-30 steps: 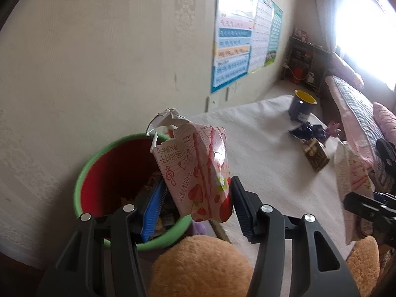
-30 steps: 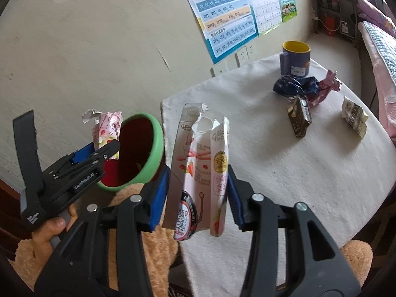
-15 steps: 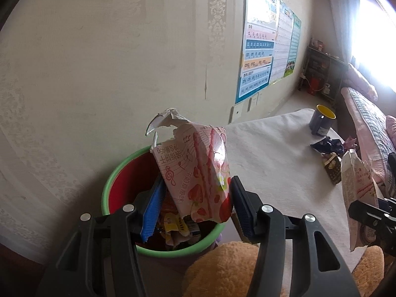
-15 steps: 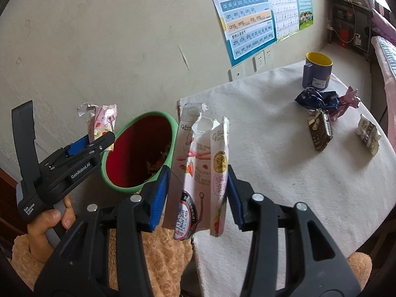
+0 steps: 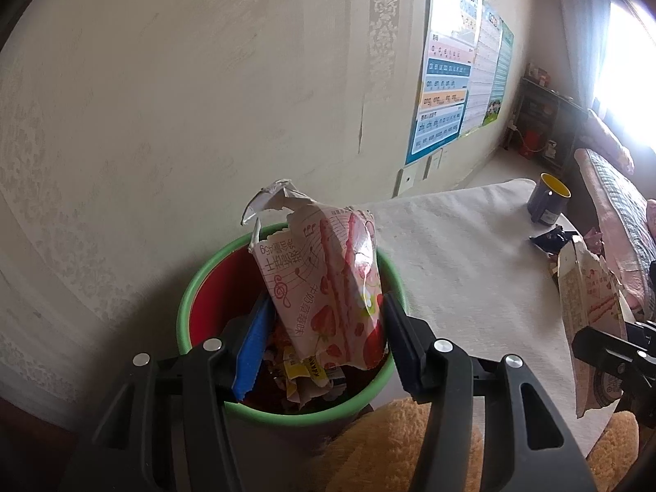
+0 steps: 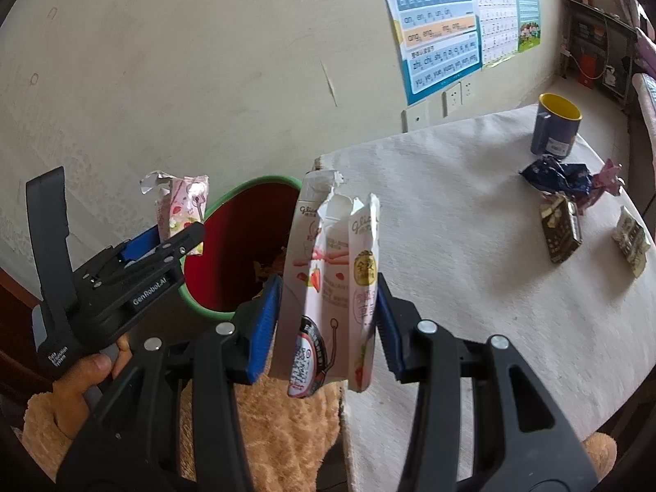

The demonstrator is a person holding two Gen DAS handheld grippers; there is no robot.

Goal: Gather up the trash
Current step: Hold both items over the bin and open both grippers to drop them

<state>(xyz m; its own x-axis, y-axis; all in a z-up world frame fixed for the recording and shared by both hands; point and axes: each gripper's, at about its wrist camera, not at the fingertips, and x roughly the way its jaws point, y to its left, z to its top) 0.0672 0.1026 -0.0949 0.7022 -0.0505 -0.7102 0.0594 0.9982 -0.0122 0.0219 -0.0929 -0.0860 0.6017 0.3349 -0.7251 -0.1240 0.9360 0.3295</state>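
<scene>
My left gripper [image 5: 324, 340] is shut on a torn pink strawberry snack wrapper [image 5: 324, 283] and holds it above the red bin with a green rim [image 5: 205, 287], which holds several wrappers. My right gripper [image 6: 328, 324] is shut on a torn white and pink snack box [image 6: 332, 287], just right of the bin [image 6: 242, 246], near the table's left edge. The left gripper [image 6: 164, 246] and its wrapper [image 6: 182, 209] also show in the right wrist view, at the bin's left rim.
A table with a white cloth [image 6: 471, 246] carries a blue mug with a yellow inside [image 6: 555, 131], a dark blue wrapper [image 6: 553, 176], a pink wrapper [image 6: 607, 176] and two small cartons [image 6: 561, 229]. A wall with posters [image 6: 438, 33] stands behind.
Both grippers have risen and pulled back a little, still holding their trash. The bin now sits lower and more central under the left gripper, its contents in view.
</scene>
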